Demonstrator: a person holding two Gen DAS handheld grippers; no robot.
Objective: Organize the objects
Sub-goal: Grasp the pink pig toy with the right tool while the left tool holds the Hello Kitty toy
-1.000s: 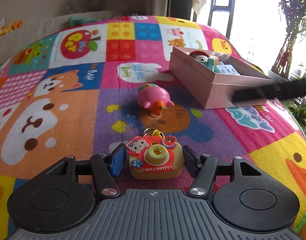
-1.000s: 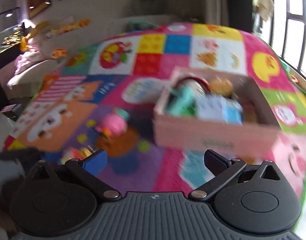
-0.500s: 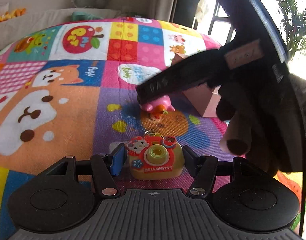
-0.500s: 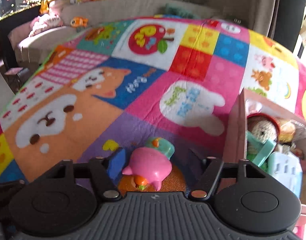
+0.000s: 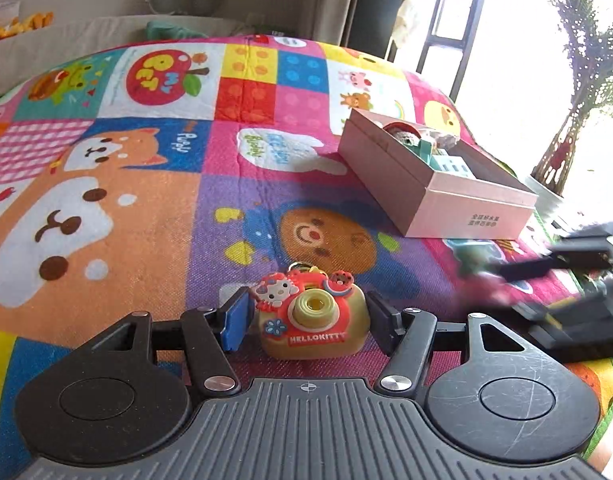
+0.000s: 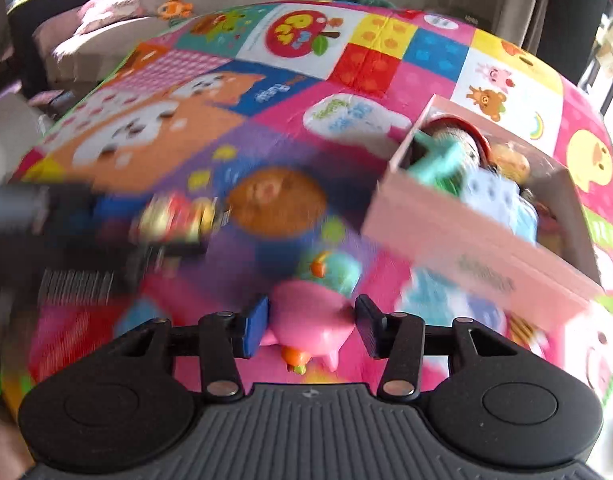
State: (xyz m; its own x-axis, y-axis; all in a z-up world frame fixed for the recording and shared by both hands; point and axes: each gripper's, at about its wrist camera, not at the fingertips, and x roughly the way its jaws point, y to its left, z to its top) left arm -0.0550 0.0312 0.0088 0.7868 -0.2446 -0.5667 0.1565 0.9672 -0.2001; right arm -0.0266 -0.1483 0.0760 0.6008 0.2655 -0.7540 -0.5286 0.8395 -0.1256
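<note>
A Hello Kitty toy camera (image 5: 312, 320) sits between the pads of my left gripper (image 5: 308, 314), low over the play mat, and the jaws hold it on both sides. My right gripper (image 6: 308, 320) has a pink pig toy (image 6: 306, 316) with a teal hat between its pads, and its jaws are closing on it. The pig hangs just in front of the open pink box (image 6: 446, 240), which holds several small toys. In the left wrist view the right gripper (image 5: 490, 288) is a dark blur at the right edge, below the box (image 5: 466, 216).
A colourful patchwork play mat (image 5: 126, 220) covers the floor. A beige sofa (image 5: 106, 28) runs along its far edge. A potted plant (image 5: 578, 92) and a bright window stand behind the box on the right.
The right gripper came down over the pig on the bear patch, closed on it and carried it off toward the near side of the box. The left gripper stayed put with the camera.
</note>
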